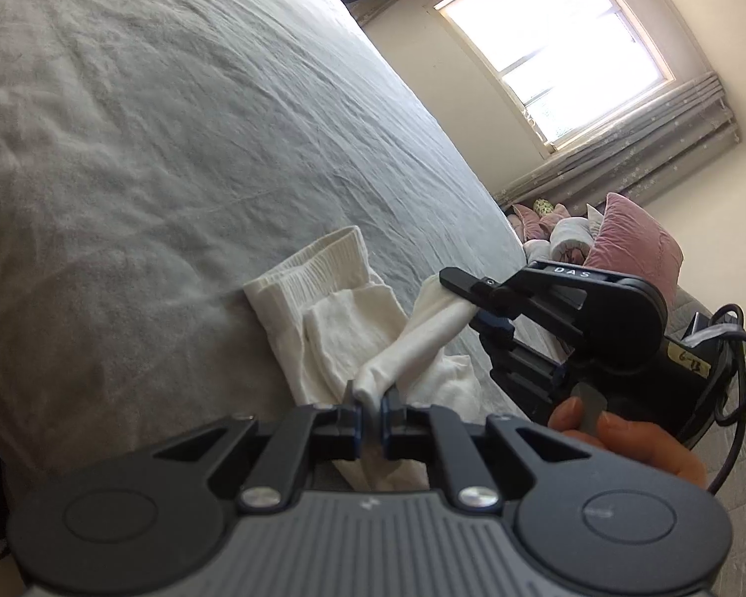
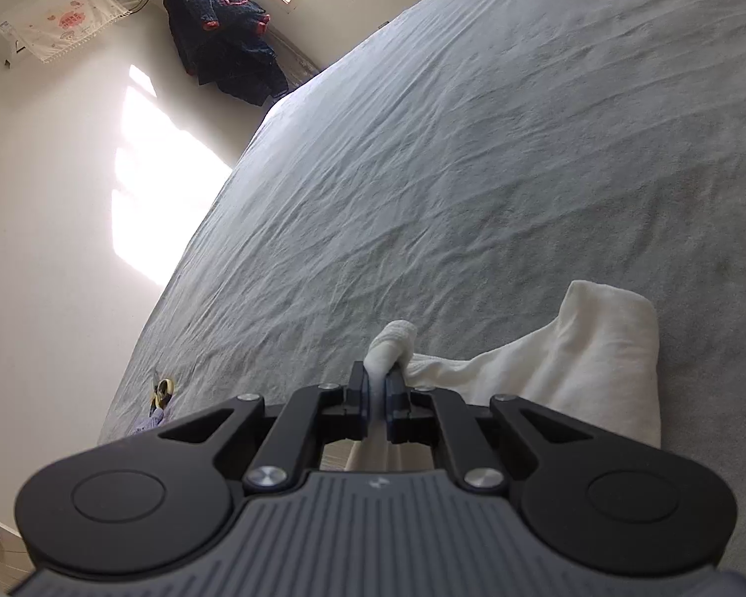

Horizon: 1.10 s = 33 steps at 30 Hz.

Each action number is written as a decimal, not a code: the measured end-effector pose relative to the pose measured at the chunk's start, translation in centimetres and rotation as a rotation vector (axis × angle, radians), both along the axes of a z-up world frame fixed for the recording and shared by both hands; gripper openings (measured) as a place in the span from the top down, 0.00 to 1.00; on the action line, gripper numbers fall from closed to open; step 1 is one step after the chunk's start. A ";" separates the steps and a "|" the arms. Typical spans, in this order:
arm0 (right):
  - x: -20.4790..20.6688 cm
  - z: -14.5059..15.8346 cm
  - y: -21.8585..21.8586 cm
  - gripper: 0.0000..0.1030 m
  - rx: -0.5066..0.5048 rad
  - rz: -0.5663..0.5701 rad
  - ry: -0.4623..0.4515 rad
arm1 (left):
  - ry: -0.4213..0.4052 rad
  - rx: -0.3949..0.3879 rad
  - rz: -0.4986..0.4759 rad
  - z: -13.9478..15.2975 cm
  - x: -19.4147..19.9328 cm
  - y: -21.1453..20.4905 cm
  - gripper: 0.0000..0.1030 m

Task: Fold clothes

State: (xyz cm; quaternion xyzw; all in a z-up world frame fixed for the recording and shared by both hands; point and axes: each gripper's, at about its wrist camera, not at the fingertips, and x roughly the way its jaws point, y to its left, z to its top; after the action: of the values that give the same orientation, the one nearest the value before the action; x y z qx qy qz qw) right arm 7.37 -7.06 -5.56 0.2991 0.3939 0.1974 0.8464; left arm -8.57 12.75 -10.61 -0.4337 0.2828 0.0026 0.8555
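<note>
Garment [image 1: 343, 318], white, lies bunched on the bed [image 1: 174, 149], its near part pinched in the left gripper [image 1: 370, 405] and right gripper [image 2: 377, 388]. Likely light, limp and slippery; best held by hems or the ribbed waistband beyond.

White garment [image 1: 343, 318], ribbed at its cuff, centre of the left wrist view. Grey sheet [image 1: 174, 149], plain and creased, fills the upper left. Black left gripper [image 1: 370, 410] with blue pads [image 1: 357, 423] and a grey ridged body. Pink cushion [image 1: 636, 244], right edge. Grey curtain [image 1: 646, 149] with small pale stars. Navy jacket [image 2: 224, 45], red trim, upper left of the right wrist view.
</note>
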 end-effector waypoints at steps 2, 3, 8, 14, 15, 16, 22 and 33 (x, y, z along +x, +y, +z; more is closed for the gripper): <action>0.5 -0.2 1.0 0.93 -0.003 0.015 0.005 | 0.005 -0.010 0.022 -0.3 0.1 1.0 0.94; 0.6 -0.4 1.5 0.93 -0.004 0.022 0.007 | 0.006 -0.011 0.031 -0.4 0.0 1.3 0.93; 0.9 -1.3 3.4 0.93 -0.007 0.050 0.018 | 0.024 -0.010 0.053 -1.0 -0.1 2.2 0.93; 0.8 -1.9 2.9 0.83 0.065 0.079 -0.012 | 0.042 0.072 0.122 0.1 -0.4 3.2 0.70; 0.7 -1.6 2.4 0.83 0.070 0.086 -0.021 | 0.040 0.083 0.127 0.5 -0.3 3.4 0.66; 0.5 -1.3 1.9 0.82 0.067 0.087 -0.031 | 0.038 0.093 0.123 0.8 -0.1 3.5 0.65; -0.6 -0.4 -1.8 0.61 0.059 0.028 -0.086 | 0.054 0.212 0.024 2.9 2.8 3.1 0.57; -2.6 -2.5 -4.3 0.61 -0.154 -0.013 -0.149 | 0.134 0.561 -0.112 1.5 11.2 1.2 0.70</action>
State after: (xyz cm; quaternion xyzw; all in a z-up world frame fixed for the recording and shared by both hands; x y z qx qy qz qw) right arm 4.79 -11.38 -8.08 0.2206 0.3420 0.1826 0.8950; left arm 2.67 13.94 -9.08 -0.1629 0.3502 0.0622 0.9203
